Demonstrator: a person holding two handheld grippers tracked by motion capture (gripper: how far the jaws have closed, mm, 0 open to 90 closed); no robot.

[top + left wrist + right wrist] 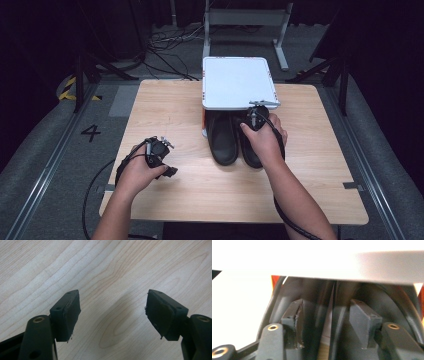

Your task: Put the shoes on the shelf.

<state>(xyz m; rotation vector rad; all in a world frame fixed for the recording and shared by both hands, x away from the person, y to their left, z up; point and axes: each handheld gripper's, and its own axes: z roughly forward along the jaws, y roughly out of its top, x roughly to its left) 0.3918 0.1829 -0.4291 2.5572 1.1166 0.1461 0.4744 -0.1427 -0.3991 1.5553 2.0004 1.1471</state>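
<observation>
The table (190, 185) has a pale wood-grain top, smooth and matt, with fine streaks and one oval knot pattern. A flat white lid (237, 80) looks like smooth plastic or coated board with a faint sheen and a thin grey rim. The pair of black shoes (235, 142) looks like smooth leather or synthetic, semi-glossy, catching soft highlights. The left gripper (112, 312) has matt black plastic jaws with dull rubbery pads, slightly frayed at the edges, and small brass-coloured metal bushings. The right gripper (327, 325) shows the same matt black plastic, worn pads and brass-coloured bushings. The cables (100, 175) are black, smooth and slightly shiny.
</observation>
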